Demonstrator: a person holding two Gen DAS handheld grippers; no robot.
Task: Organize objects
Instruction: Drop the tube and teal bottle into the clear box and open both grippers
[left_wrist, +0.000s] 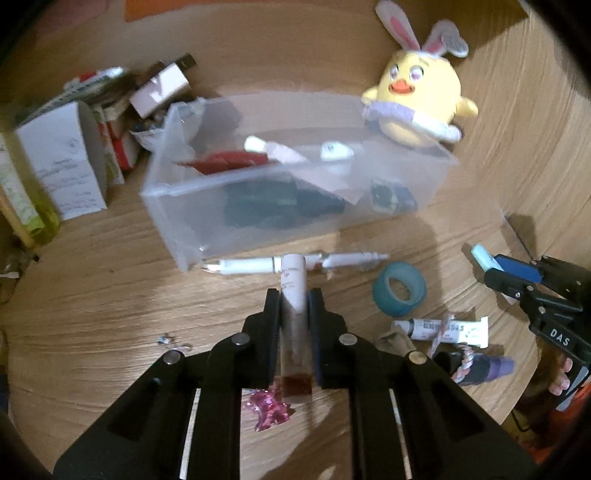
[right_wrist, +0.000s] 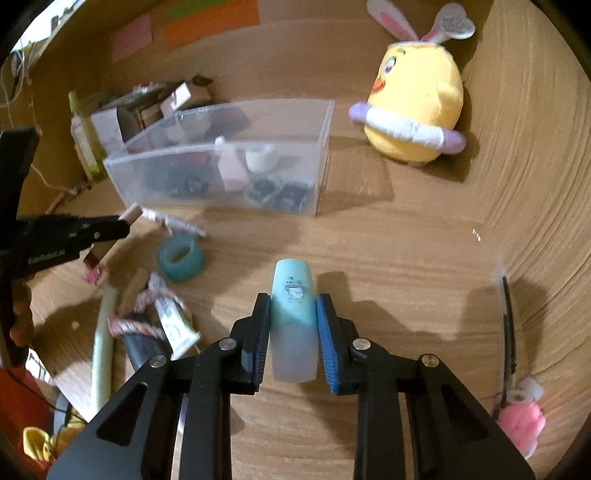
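Round wooden table (left_wrist: 110, 288), grain sweeping in arcs, carrying everything. Toward its far edge, long rectangular clear plastic bin (left_wrist: 221, 221), frosted walls, holding small tubes, dark pieces and something red. Beside the bin's right end, upright yellow plush chick (right_wrist: 417, 107), soft and rounded, with bunny ears and a white-and-lilac ring about its middle. At the table's left edge, cluster of white and green cardboard boxes (left_wrist: 66, 162). Just before the bin's near wall, slim white pen (left_wrist: 251, 265) lying crosswise. Right of that, flat on the table, teal tape roll (left_wrist: 400, 290), a glossy ring. Nearer still, white squeeze tube (left_wrist: 447, 329) crossed by a pink-and-white twisted cord (right_wrist: 147, 326).

Left gripper (left_wrist: 293, 306) clamped narrow on a slender lip gloss tube (left_wrist: 293, 291): white cap, clear body with brownish-red fill, long axis along the fingers, cap pointing away toward the bin, raised above the table's near part.

Right gripper (right_wrist: 293, 314) closed on a light blue highlighter (right_wrist: 293, 317): smooth, oval-sectioned, small cartoon print, translucent near half, long axis along the fingers, rounded blue end pointing toward the bin.
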